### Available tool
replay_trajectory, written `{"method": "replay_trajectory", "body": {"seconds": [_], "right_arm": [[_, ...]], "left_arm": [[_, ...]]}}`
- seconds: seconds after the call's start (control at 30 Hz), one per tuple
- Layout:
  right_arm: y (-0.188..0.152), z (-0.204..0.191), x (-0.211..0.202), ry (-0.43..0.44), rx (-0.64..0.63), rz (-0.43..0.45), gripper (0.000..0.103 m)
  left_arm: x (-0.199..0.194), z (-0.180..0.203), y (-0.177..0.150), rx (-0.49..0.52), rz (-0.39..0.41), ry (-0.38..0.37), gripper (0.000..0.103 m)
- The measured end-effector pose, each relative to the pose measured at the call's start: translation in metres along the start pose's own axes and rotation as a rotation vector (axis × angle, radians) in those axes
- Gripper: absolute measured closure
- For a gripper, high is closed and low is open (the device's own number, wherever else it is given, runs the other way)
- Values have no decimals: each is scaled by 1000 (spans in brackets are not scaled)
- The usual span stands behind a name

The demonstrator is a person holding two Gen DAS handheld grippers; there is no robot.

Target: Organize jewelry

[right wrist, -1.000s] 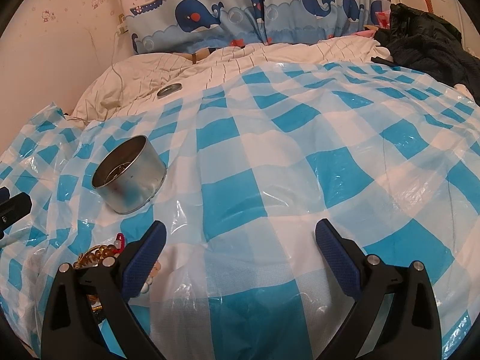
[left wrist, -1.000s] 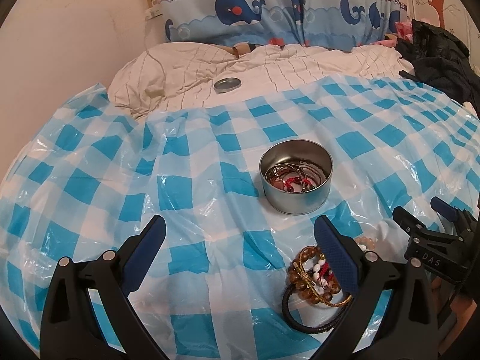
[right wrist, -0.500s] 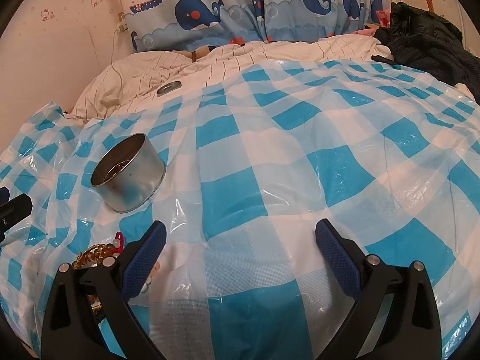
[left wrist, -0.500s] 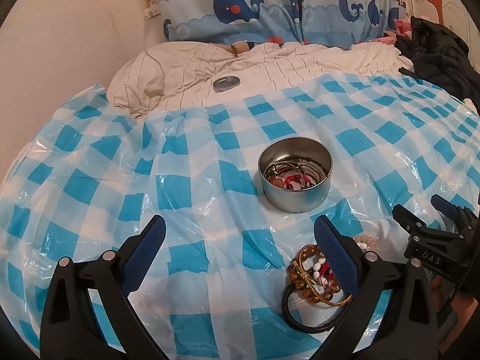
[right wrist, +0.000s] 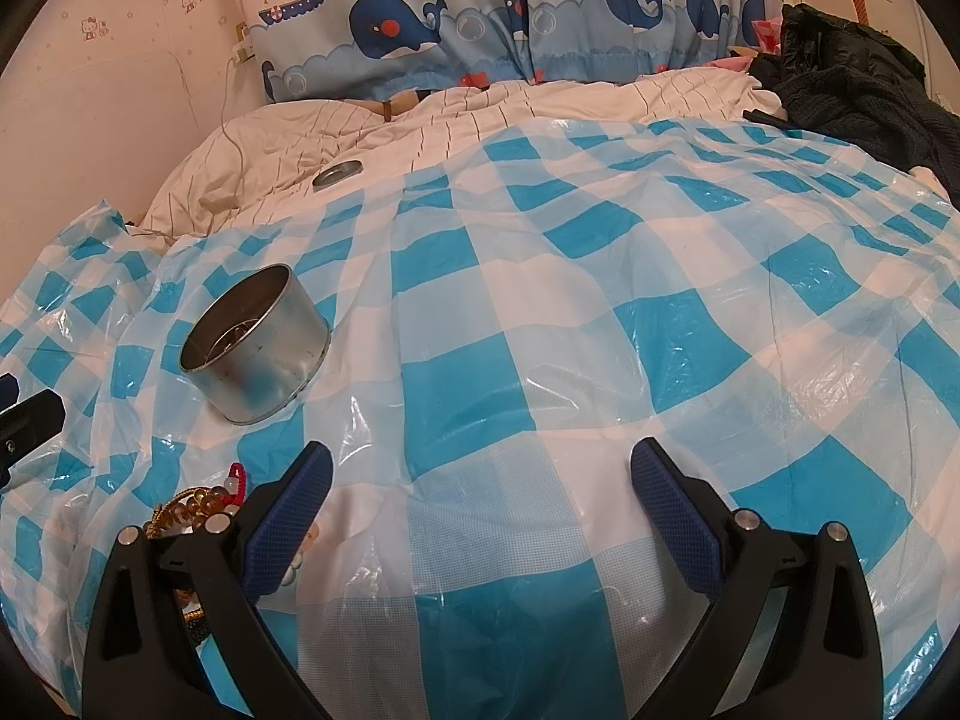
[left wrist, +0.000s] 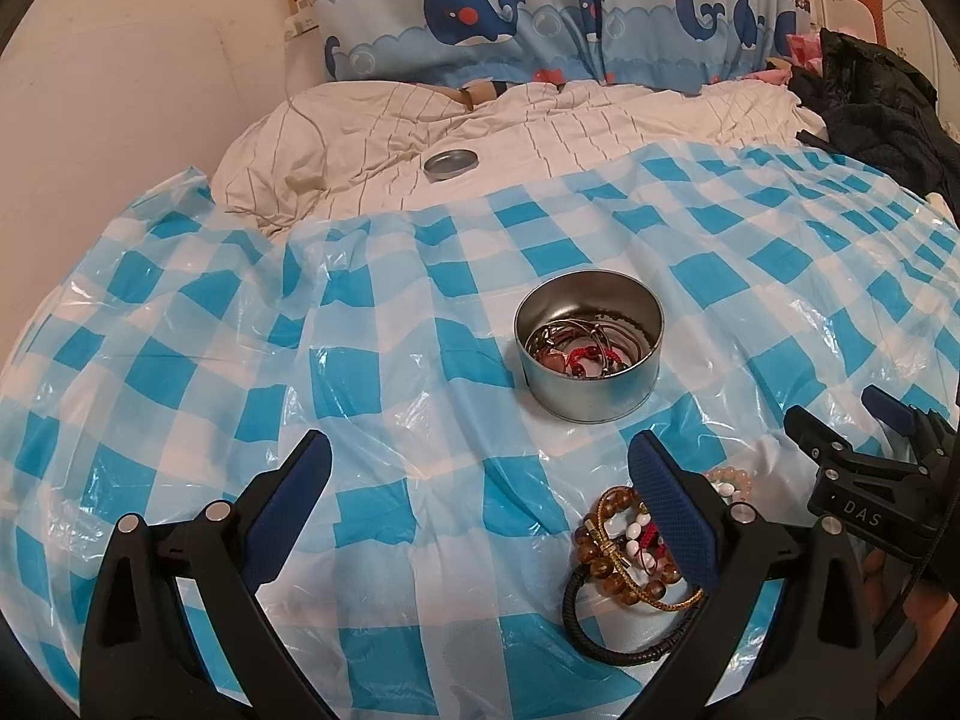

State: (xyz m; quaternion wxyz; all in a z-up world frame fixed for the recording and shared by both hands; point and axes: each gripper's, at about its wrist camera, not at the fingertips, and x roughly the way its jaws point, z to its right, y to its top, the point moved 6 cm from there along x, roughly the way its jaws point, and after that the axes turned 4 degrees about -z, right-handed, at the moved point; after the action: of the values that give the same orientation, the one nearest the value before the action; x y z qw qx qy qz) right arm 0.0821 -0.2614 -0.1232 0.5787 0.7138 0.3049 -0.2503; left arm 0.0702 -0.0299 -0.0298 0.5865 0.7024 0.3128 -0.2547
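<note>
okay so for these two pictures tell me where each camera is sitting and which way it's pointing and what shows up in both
Left wrist: on the left gripper, looking forward across the checked plastic sheet at the open metal tin, bracelet pile by its right finger; the right gripper shows at the right edge.
Right wrist: on the right gripper, facing the same sheet; the tin lies left, the left gripper's tip at the left edge.
Shared: tin, bracelets, round lid, whale curtain.

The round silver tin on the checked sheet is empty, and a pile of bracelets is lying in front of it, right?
Not quite. The tin is not empty: the left wrist view shows metal rings and something red inside it. The rest is right: the pile of bracelets lies on the checked sheet in front of the tin.
</note>
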Motion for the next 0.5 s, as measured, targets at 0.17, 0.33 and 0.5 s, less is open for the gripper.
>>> {"method": "replay_trajectory", "body": {"seconds": [0.17,0.33,0.5], "right_arm": [[1,0,0,0,0,-1,7],[-1,0,1,-1,0,-2,7],[-1,0,2,-1,0,-3,7]], "left_arm": [[0,0,0,1,0,1,8],[1,0,-1,0,-3,2,8],[3,-1,-3,1,-5,2,8]]}}
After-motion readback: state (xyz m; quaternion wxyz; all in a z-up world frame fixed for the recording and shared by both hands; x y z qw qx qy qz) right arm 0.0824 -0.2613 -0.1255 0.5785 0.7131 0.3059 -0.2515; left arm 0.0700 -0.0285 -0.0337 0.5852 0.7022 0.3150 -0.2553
